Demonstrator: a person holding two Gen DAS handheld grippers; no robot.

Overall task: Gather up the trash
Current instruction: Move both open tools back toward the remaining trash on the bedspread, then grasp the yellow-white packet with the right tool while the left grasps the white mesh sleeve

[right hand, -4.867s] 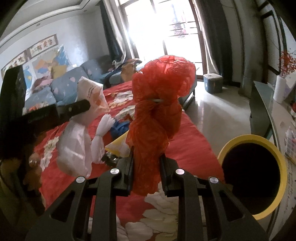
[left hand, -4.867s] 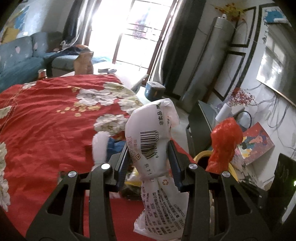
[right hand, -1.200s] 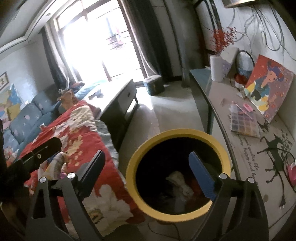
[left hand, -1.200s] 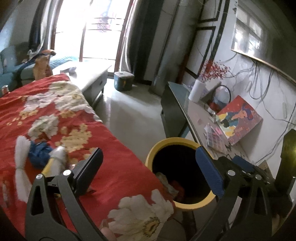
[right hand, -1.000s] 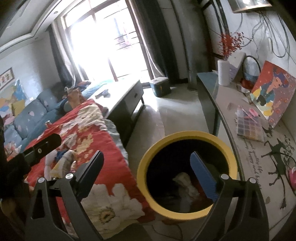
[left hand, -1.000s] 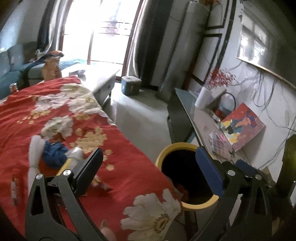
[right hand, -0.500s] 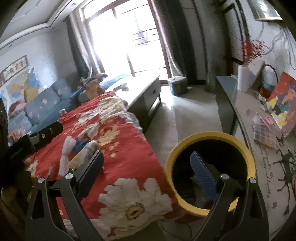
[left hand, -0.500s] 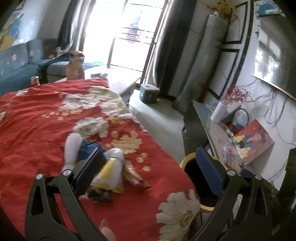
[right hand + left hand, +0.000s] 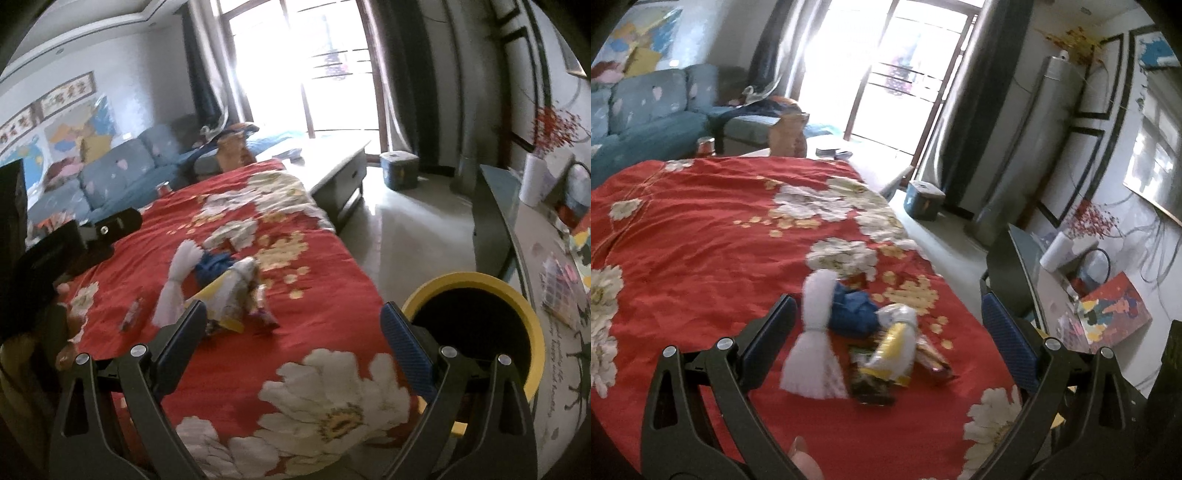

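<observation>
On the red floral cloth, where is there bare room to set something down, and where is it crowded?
The red cloth is bare from the sofa side down to the left gripper. Another free strip lies between the trash pile and the yellow bin, around the big white flower. The pile itself is crowded: white bag, blue bag and wrappers touch.

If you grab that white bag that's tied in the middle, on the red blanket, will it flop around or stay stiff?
The white bag looks like thin plastic cinched at a knot, fanned out on both sides, so it would probably flop and crumple. It lies nearly flat on the red blanket, so it is likely very light. Gripping at the knot may hold best; the film could slip.
</observation>
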